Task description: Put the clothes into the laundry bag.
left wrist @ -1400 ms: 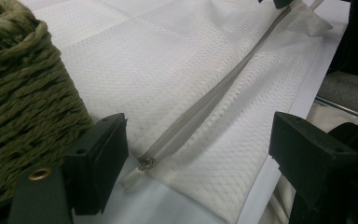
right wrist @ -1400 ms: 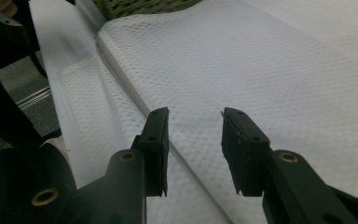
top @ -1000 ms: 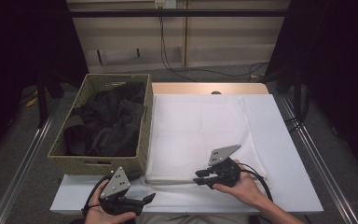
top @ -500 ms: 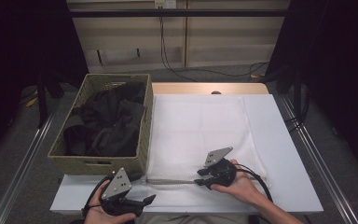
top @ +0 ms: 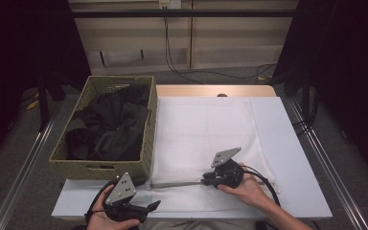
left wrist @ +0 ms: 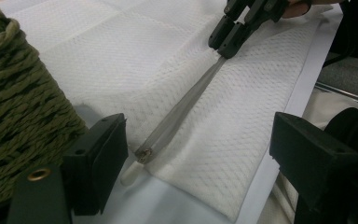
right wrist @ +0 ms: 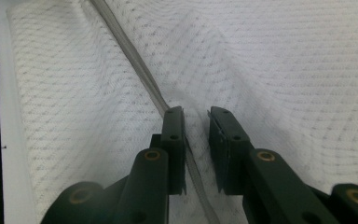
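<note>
Resting on the white mesh laundry bag (top: 206,139), my right claw (top: 210,181) sits at one end of the grey zipper (top: 175,184) that runs along the bag's near part. In the right gripper view the zipper band (right wrist: 130,51) passes straight between the two jaws, which stand a narrow gap apart; they have just been closing further, and the pads do not yet press on the band, so this claw is released. In the left gripper view the right claw (left wrist: 230,35) tips down onto the zipper's far end, and the zipper (left wrist: 182,107) runs toward me to its metal stop just ahead of my left jaws.

My left claw (top: 151,207) hovers near the front edge of the tabletop (top: 297,191), jaws spread wide and grasping nothing, with the zipper's near end lying just beyond them. The bag lies flat across the tabletop, just beside the woven basket (top: 100,165), which holds dark clothes (top: 108,127).
</note>
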Tool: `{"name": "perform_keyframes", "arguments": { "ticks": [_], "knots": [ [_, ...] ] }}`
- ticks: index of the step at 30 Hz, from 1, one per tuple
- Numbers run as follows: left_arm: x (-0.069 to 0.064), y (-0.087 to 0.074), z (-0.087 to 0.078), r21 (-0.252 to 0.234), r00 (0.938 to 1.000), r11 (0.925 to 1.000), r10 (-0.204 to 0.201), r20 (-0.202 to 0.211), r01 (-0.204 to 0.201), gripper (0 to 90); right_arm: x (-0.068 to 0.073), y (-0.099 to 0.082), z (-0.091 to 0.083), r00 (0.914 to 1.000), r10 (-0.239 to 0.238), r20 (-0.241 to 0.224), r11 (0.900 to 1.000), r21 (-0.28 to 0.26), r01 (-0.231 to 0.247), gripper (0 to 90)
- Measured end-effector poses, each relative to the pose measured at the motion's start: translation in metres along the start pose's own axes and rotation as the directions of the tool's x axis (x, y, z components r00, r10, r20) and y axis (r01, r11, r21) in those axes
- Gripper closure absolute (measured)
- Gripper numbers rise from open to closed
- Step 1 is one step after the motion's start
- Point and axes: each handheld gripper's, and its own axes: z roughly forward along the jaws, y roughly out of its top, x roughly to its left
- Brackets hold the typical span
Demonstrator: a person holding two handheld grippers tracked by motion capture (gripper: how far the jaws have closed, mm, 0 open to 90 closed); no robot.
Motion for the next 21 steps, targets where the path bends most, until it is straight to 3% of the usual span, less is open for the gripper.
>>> {"name": "perform_keyframes", "arguments": {
  "ticks": [7,9,13,14,19,20,21],
  "knots": [
    [0.0,0.0,-0.001,0.001,1.0,1.0,0.007,0.001,-0.007,19.0,0.0,0.001,-0.001,0.9996,0.019,0.023,0.9998,-0.005,-0.019,86.9],
    [0.0,0.0,0.0,0.003,0.9999,0.9999,0.016,0.006,-0.016,19.0,-0.001,0.0,-0.002,0.9991,0.041,-0.01,0.999,-0.014,-0.041,88.1],
    [0.001,0.0,-0.001,0.001,1.0,1.0,0.005,0.002,-0.005,18.8,0.001,0.003,-0.008,0.9993,0.027,0.027,0.9987,-0.045,-0.026,88.6],
    [0.001,0.0,-0.001,0.001,0.9999,1.0,0.009,0.006,-0.009,18.7,-0.001,0.004,-0.011,0.9981,0.05,0.035,0.996,-0.076,-0.048,88.5],
    [0.002,0.0,0.0,-0.001,1.0,1.0,0.007,0.007,-0.007,18.8,-0.009,0.006,-0.01,0.9975,0.047,0.052,0.9957,-0.082,-0.042,87.5],
    [0.002,0.0,0.0,-0.002,1.0,1.0,0.002,0.007,-0.001,18.8,-0.013,0.007,-0.004,0.9958,0.025,0.088,0.9981,-0.058,-0.02,85.0],
    [0.002,0.0,0.0,-0.002,1.0,1.0,0.001,0.007,-0.001,18.8,-0.013,0.007,-0.004,0.9958,0.025,0.088,0.9981,-0.058,-0.02,85.0]
  ]
}}
